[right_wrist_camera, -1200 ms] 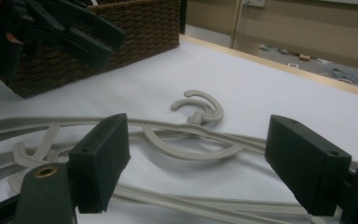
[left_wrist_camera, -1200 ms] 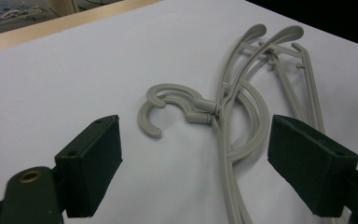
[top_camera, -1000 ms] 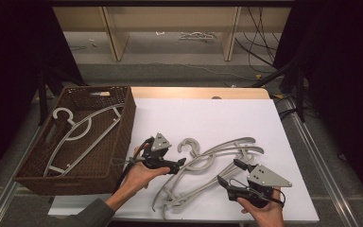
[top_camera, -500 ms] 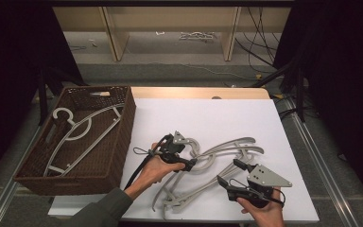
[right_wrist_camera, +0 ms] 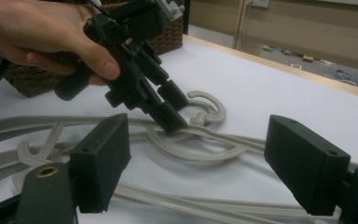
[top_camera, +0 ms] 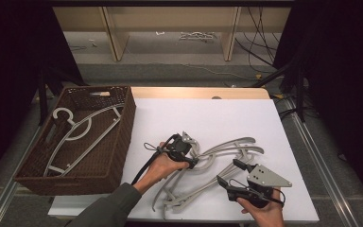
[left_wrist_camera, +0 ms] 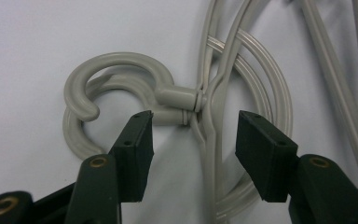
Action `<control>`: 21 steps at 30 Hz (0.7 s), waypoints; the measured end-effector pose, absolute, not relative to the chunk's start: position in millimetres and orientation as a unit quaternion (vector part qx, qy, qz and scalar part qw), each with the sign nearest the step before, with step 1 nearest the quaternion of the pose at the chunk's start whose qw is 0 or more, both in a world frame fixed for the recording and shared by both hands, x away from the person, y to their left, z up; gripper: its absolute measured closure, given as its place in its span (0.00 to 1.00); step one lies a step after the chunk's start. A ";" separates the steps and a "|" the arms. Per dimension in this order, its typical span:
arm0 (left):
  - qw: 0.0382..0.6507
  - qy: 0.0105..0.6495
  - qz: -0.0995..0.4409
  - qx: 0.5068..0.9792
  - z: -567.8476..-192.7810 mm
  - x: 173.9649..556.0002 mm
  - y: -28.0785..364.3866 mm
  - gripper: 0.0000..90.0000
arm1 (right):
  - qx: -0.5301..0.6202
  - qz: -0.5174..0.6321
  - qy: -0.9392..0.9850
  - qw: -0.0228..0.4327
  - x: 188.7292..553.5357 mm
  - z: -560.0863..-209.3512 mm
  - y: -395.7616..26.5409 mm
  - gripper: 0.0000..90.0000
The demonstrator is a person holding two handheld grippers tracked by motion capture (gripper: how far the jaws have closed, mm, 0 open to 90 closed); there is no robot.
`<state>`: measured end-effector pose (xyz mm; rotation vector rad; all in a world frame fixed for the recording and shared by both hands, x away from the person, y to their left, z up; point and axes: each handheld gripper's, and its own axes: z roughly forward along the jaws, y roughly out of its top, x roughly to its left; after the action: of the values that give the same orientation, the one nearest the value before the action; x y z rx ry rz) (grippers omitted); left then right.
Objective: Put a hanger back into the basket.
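Your left gripper (left_wrist_camera: 193,135) hangs right over the hanger necks, jaws spread wide with the stems in the gap between them. The two stacked hooks (left_wrist_camera: 116,88) curl toward the left of the left gripper view, and the hangers' arms (top_camera: 227,156) sweep off toward the right of the high view. Your left hand is plainly nearer. Your right gripper (top_camera: 229,172) waits at lower right, jaws spread too, gripping nothing. I count two loose hangers on the white table (top_camera: 217,113), though they tangle, and one more hanger (top_camera: 82,130) inside the wicker basket (top_camera: 123,123) at left.
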<state>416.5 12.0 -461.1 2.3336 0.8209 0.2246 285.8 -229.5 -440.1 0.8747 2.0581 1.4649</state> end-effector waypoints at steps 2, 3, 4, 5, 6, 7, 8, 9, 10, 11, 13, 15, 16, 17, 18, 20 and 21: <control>0.317 0.308 0.081 0.893 -461.8 417.9 9.6 0.57 | 0.320 0.528 0.751 0.235 285.1 -439.1 -230.1 0.26; 0.317 0.311 0.084 0.892 -463.0 418.2 8.4 0.59 | 0.320 0.526 0.752 0.236 285.2 -439.1 -230.2 0.26; 0.313 0.312 0.081 0.893 -463.6 418.8 7.7 0.60 | 0.318 0.532 0.750 0.231 285.6 -439.8 -229.4 0.26; 0.310 0.311 0.081 0.895 -464.3 419.4 7.0 0.61 | 0.318 0.530 0.752 0.230 285.0 -439.5 -229.6 0.27; 0.309 0.313 0.081 0.894 -465.4 419.9 6.3 0.61 | 0.317 0.533 0.750 0.230 285.2 -439.7 -229.2 0.27; 0.306 0.311 0.082 0.896 -466.3 420.2 5.8 0.63 | 0.311 0.532 0.750 0.239 286.1 -439.5 -229.8 0.27; 0.294 0.306 0.078 0.902 -466.3 420.6 6.2 0.63 | 0.308 0.533 0.749 0.243 286.7 -439.5 -229.9 0.27; 0.295 0.310 0.078 0.901 -468.1 420.8 5.1 0.64 | 0.310 0.529 0.752 0.243 286.2 -439.1 -230.1 0.27; 0.295 0.313 0.084 0.899 -469.7 420.8 3.8 0.64 | 0.311 0.528 0.752 0.244 286.0 -439.2 -230.1 0.27; 0.288 0.306 0.085 0.903 -470.4 421.8 3.4 0.64 | 0.310 0.528 0.752 0.245 285.9 -439.0 -230.0 0.27; 0.282 0.303 0.084 0.906 -471.5 421.4 1.2 0.67 | 0.310 0.528 0.752 0.244 286.1 -439.0 -230.0 0.27; 0.276 0.299 0.096 0.909 -471.9 420.4 -2.2 0.69 | 0.310 0.526 0.754 0.242 285.8 -438.9 -230.3 0.27; 0.272 0.294 0.097 0.911 -470.7 420.4 -3.0 0.69 | 0.310 0.528 0.752 0.244 285.9 -439.0 -229.9 0.27; 0.270 0.295 0.097 0.911 -470.4 420.4 -4.0 0.71 | 0.310 0.528 0.752 0.244 286.1 -438.9 -229.9 0.27; 0.265 0.295 0.095 0.913 -469.7 420.8 -5.1 0.71 | 0.310 0.528 0.752 0.243 286.1 -439.0 -229.9 0.27; 0.261 0.287 0.102 0.916 -468.6 421.2 -7.0 0.74 | 0.308 0.527 0.754 0.244 285.9 -438.9 -230.1 0.27; 0.260 0.286 0.098 0.917 -467.7 421.2 -7.8 0.77 | 0.308 0.526 0.754 0.244 285.8 -438.7 -230.1 0.27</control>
<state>421.2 -7.8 -467.7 2.4844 0.7758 0.2642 285.8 -230.1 -438.7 0.8419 2.0581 1.4375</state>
